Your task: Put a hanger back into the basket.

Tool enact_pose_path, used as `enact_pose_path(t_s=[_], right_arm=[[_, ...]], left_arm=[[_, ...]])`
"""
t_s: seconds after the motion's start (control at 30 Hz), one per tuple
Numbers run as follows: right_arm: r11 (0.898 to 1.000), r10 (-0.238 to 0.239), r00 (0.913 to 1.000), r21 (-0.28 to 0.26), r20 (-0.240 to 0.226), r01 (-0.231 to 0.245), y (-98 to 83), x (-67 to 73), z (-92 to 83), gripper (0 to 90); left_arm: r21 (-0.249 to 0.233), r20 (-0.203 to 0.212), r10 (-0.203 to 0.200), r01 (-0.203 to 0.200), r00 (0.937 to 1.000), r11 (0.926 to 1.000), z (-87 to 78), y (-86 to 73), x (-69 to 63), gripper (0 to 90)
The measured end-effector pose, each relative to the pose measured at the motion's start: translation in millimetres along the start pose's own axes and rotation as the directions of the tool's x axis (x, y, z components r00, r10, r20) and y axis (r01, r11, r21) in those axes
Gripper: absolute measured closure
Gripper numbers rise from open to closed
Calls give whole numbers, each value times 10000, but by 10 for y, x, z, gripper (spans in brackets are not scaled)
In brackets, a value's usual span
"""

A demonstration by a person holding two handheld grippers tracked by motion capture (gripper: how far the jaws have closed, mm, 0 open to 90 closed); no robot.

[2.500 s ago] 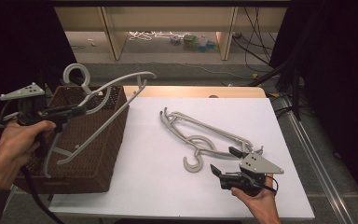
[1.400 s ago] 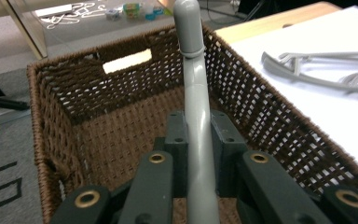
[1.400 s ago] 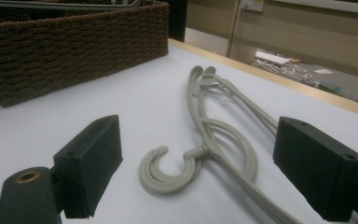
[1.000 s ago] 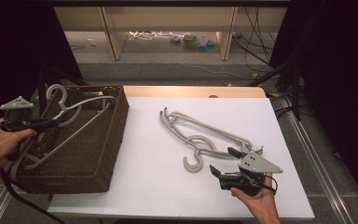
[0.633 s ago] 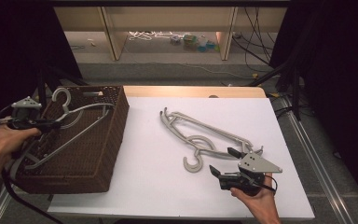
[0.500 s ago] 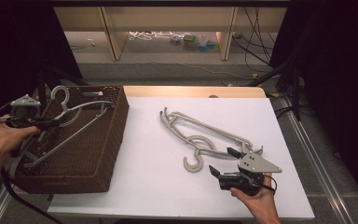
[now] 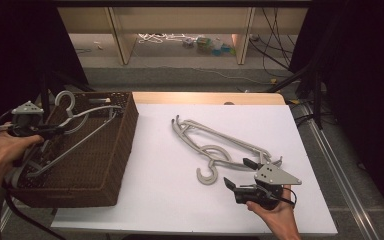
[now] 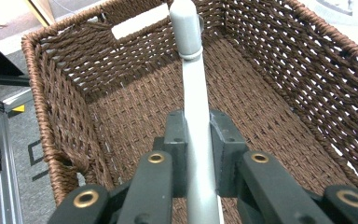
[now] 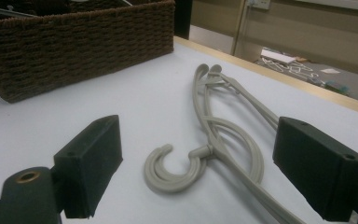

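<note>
Already the left gripper (image 7: 55, 131), clamped on one grey hanger (image 7: 77, 135), held it inside the wicker basket (image 7: 107, 170) at the table's left edge (unreleased), while the right gripper (image 7: 240, 175) gaped empty beside the remaining hangers (image 7: 215, 145) mid-table.

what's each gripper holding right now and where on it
The left gripper clamps a grey hanger on its bar over the basket. The right gripper is open, holding nothing.

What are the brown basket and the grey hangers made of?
The basket looks like woven wicker or twisted fibre, matt brown, with braided strands showing. The hangers on the table look like smooth moulded plastic, pale grey with a soft sheen, though coated metal is possible.
</note>
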State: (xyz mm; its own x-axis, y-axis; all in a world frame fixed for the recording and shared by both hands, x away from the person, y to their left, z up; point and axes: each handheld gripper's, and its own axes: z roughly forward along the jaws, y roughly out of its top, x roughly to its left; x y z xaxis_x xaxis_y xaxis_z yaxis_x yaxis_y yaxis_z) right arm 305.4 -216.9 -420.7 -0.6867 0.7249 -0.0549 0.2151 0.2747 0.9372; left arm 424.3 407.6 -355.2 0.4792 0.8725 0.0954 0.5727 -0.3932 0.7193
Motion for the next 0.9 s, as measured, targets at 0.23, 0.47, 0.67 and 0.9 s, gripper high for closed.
enact_pose_path(t_s=[0.23, 0.47, 0.67, 0.9], right_arm=[[10000, 20, 10000, -39, 13, -19, 0, -5, -4, 164], [10000, 14, 10000, -25, -14, -14, 2, 0, -4, 164], [10000, 30, 10000, -75, -15, -30, 3, -2, -7, 164], [10000, 63, 10000, -45, 39, -63, -5, -16, -5, 164]], left_arm=[[344, 28, -290, 289, 9996, 9990, 108, -152, 35, 779], [834, -106, -130, 139, 9999, 9964, 155, -175, -5, 761], [936, -423, -565, 603, 9975, 9938, 180, -197, 32, 726], [1709, -477, -371, 447, 9982, 9843, 150, -165, 46, 724]])
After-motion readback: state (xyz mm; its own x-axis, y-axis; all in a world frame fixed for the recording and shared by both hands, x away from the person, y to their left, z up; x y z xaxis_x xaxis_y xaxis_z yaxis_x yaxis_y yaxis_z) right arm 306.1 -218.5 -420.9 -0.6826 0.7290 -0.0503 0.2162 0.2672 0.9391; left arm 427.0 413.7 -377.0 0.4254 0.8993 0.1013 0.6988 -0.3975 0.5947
